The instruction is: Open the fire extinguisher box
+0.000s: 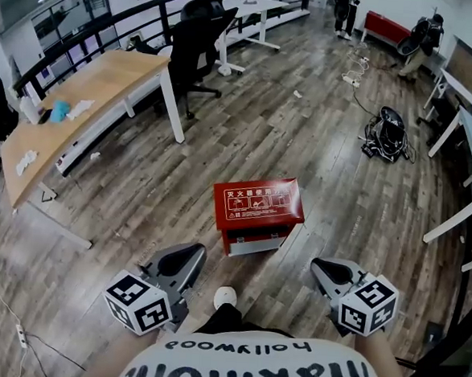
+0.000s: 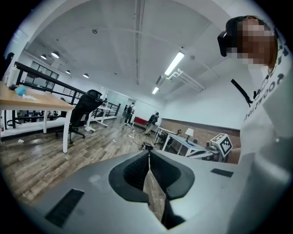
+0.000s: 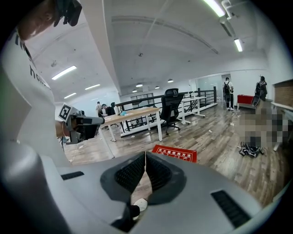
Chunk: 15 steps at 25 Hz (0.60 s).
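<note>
Box (image 1: 258,209), red, stands on the wood floor (image 1: 319,149) ahead of the person, well apart from both claws. Left claw (image 1: 189,258) and right claw (image 1: 328,271) have their jaws pressed together, gripping nothing.

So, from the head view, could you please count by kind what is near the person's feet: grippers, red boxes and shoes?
Grippers: 2, the left gripper and the right gripper
Red fire extinguisher box: 1
White shoe: 1
Total: 4
</note>
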{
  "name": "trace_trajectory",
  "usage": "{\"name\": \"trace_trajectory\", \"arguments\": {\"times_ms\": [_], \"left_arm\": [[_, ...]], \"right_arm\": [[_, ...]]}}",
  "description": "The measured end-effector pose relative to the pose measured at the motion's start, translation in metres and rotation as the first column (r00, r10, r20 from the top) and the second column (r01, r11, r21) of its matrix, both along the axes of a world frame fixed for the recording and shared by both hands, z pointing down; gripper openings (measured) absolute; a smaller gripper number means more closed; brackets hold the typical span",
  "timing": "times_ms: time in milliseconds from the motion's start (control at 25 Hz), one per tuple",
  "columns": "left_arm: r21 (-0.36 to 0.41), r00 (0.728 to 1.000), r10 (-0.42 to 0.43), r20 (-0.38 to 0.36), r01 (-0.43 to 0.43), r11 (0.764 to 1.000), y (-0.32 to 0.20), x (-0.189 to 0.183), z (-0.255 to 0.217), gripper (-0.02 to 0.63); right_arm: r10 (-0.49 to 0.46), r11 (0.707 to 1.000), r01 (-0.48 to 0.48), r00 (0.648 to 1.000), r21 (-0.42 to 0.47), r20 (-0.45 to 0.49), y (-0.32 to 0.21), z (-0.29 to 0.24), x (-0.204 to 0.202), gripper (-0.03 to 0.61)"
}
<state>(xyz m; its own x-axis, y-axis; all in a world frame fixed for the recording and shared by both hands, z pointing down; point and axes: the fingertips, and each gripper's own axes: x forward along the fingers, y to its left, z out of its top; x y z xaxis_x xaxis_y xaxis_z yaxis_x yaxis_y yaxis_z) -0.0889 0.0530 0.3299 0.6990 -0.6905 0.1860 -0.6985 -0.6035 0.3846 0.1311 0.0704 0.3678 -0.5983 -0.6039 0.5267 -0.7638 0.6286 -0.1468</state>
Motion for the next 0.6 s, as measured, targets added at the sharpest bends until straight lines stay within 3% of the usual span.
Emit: {"name": "trace_trajectory", "arguments": {"times_ms": [360,600], "left_arm": [[0.005,1.000,-0.012,-0.014,0.012,1.000,-0.067,-0.042,-0.010,0.015],[0.037,0.999,0.041,-0.009,-0.040,0.999,-0.101,-0.052,-0.020,0.015]], "right_arm": [[0.017,1.000,-0.017,1.000,0.004,-0.013,-0.056,-0.007,-0.033,0.011],[0.059,0.998,-0.059,0.998,0.000,-0.031,-0.089,-0.007,-0.044,0.011]]}}
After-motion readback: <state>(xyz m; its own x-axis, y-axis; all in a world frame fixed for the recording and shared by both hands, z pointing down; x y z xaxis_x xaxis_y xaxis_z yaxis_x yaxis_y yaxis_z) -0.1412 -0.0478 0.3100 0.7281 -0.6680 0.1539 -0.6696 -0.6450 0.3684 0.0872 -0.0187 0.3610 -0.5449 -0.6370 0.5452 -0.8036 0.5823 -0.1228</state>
